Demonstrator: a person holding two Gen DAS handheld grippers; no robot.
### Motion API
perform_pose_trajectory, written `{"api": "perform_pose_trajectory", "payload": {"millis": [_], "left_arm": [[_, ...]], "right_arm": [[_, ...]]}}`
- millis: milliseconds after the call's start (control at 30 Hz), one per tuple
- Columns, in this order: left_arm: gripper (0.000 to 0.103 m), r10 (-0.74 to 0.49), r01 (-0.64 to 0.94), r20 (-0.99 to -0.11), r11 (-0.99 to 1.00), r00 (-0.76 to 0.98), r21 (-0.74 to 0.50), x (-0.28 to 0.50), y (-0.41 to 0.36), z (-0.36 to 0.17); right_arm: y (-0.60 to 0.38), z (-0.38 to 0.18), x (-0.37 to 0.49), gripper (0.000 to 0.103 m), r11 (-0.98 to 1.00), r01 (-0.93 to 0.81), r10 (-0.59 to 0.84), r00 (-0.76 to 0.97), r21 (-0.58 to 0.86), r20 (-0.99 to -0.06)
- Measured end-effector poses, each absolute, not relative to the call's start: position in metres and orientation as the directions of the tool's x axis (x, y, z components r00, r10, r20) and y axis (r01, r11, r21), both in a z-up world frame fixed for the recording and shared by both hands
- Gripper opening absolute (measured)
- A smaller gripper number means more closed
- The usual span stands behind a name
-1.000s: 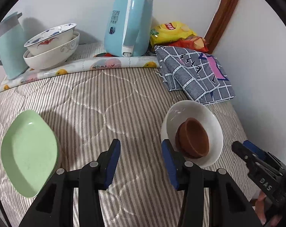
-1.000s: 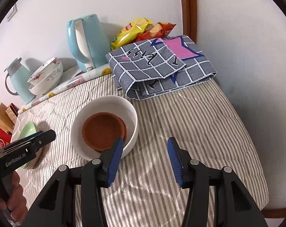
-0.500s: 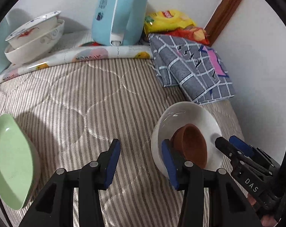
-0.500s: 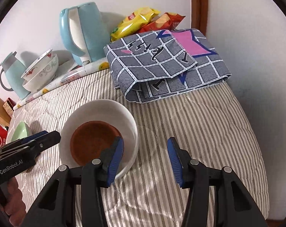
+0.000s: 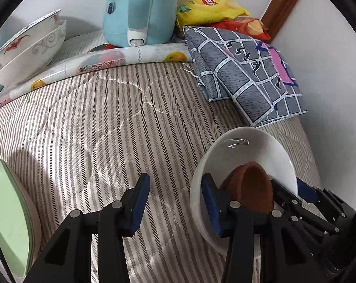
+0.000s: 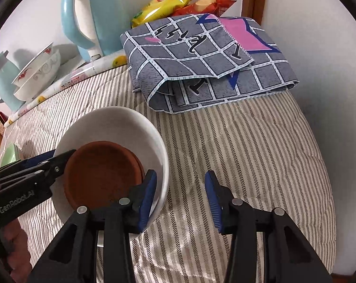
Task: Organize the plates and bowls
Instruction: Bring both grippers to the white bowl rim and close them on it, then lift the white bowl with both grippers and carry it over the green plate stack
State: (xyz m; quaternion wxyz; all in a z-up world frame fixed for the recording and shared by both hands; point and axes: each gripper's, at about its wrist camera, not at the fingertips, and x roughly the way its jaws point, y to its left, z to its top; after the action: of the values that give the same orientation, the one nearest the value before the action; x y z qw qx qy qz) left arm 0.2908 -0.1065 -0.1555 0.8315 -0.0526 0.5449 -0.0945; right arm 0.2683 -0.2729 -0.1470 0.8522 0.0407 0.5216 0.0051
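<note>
A white bowl (image 5: 244, 151) (image 6: 116, 125) sits on the striped cloth with a brown dish (image 5: 251, 186) (image 6: 102, 174) inside it. My left gripper (image 5: 175, 205) straddles the bowl's left rim, one finger inside and one outside, pads off the wall. From the other side my right gripper (image 6: 180, 200) straddles the right rim; its jaws are closing with the wall between them, and the outer pad stands clear of it. Each gripper shows in the other's view, the right gripper (image 5: 293, 191) and the left gripper (image 6: 60, 158). Green plates (image 5: 8, 217) lie at the left.
Two stacked patterned bowls (image 5: 29, 47) and a light blue kettle (image 5: 140, 9) stand at the back on a fruit-print mat. A folded grey checked cloth (image 6: 208, 63) and snack bags (image 6: 168, 0) lie at the back right. A white wall (image 6: 319, 47) borders the right side.
Both grippers have come down and in toward the white bowl, from beside it to astride its rims. The right jaws stand slightly narrower than before.
</note>
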Motion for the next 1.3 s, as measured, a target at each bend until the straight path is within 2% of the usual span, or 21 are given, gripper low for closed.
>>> {"api": "perform_pose_trajectory", "payload": {"millis": [200, 267, 300, 433, 467, 500, 833, 1300], "left_arm": [[0.042, -0.246, 0.096, -0.892, 0.969, 0.379, -0.226, 0.295, -0.105, -0.162], [0.039, -0.266, 0.108, -0.886, 0.964, 0.379, -0.243, 0.296, -0.105, -0.163], [0.031, -0.272, 0.113, -0.887, 0.962, 0.374, -0.247, 0.296, -0.105, -0.163], [0.012, -0.318, 0.140, -0.876, 0.948, 0.362, -0.286, 0.294, -0.108, -0.163], [0.011, -0.319, 0.156, -0.874, 0.947, 0.366, -0.280, 0.293, -0.112, -0.162], [0.010, -0.305, 0.155, -0.876, 0.952, 0.375, -0.265, 0.292, -0.114, -0.161], [0.008, -0.271, 0.156, -0.870, 0.961, 0.411, -0.226, 0.281, -0.114, -0.154], [0.008, -0.279, 0.138, -0.860, 0.960, 0.426, -0.243, 0.253, -0.108, -0.144]], "right_arm": [[-0.276, -0.149, 0.271, 0.042, 0.995, 0.045, 0.062, 0.460, 0.093, -0.886], [-0.277, -0.150, 0.272, 0.042, 0.994, 0.046, 0.067, 0.463, 0.099, -0.884], [-0.277, -0.150, 0.272, 0.040, 0.994, 0.043, 0.073, 0.466, 0.105, -0.882], [-0.274, -0.150, 0.270, 0.019, 0.987, 0.017, 0.134, 0.476, 0.161, -0.869], [-0.272, -0.149, 0.270, 0.017, 0.987, 0.009, 0.138, 0.479, 0.163, -0.867], [-0.269, -0.149, 0.269, 0.012, 0.987, 0.003, 0.138, 0.485, 0.160, -0.864], [-0.265, -0.145, 0.257, 0.010, 0.986, 0.047, 0.112, 0.509, 0.157, -0.854], [-0.267, -0.137, 0.230, 0.007, 0.977, 0.080, 0.130, 0.510, 0.197, -0.850]]}}
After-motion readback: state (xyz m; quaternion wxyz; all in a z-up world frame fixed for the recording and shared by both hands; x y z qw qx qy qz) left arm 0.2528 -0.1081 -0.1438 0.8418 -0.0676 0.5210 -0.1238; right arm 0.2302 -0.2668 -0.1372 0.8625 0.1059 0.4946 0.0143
